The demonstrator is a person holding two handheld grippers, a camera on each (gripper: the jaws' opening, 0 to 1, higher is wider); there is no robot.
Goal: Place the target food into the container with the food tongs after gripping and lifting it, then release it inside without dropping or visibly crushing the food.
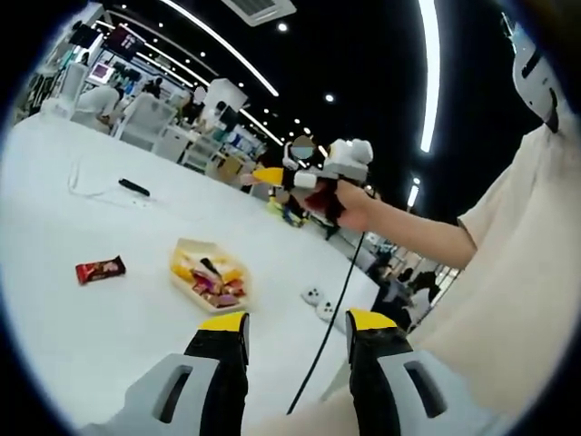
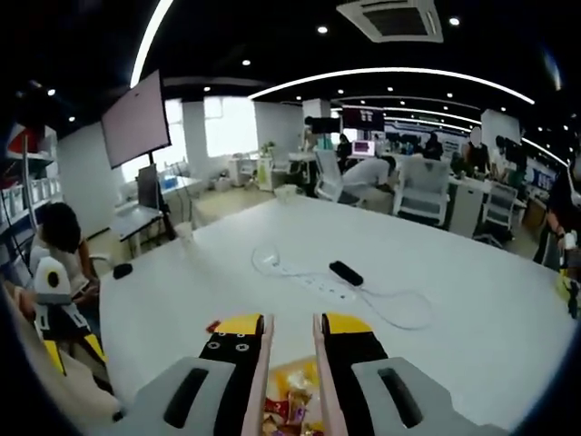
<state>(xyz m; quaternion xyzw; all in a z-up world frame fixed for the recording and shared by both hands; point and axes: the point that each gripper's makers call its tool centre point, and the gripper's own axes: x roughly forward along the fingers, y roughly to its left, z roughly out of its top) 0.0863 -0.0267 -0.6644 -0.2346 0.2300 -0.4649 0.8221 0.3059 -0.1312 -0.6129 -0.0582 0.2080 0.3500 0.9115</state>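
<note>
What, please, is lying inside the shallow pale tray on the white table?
The shallow pale tray holds a pile of small wrapped snacks in yellow and red, with one dark piece; anything beneath the pile is covered.

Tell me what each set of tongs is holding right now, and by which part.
Nothing is held. The left tongs stand open above the table, short of the snack tray. The right tongs are open and empty too.
</note>
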